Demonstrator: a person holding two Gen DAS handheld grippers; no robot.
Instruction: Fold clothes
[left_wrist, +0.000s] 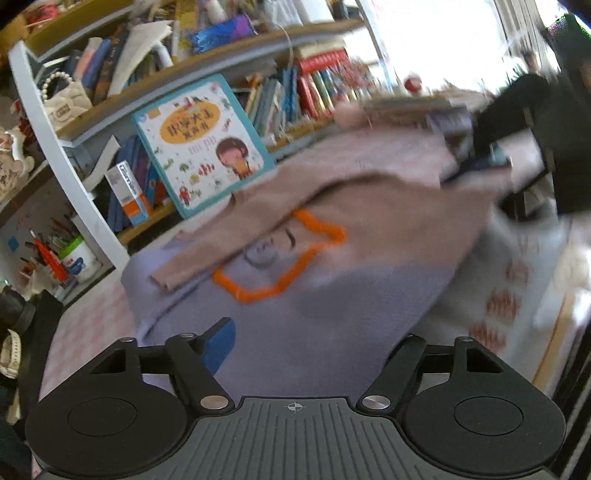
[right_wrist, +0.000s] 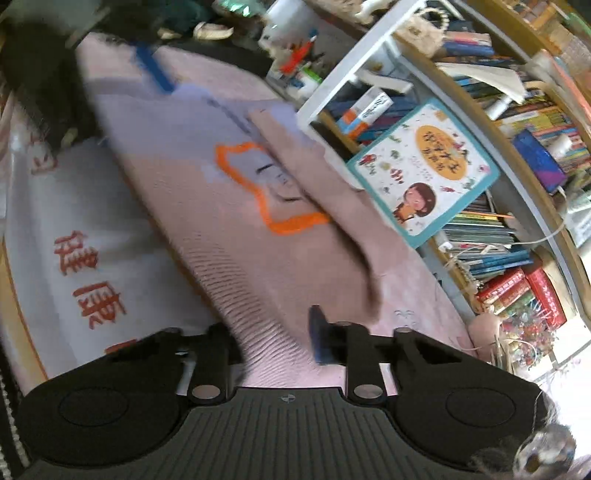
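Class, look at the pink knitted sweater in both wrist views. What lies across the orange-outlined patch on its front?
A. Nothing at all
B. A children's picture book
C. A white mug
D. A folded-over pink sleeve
D: a pink sleeve of the pink knitted sweater lies diagonally over part of the orange-outlined patch, hiding one edge of it.

A children's book (left_wrist: 201, 142) leans against crowded bookshelves (left_wrist: 177, 74).

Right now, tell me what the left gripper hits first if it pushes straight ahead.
Most likely the sweater: its lilac lower part lies directly ahead of the left gripper, with the orange outline beyond. Blur leaves depth uncertain.
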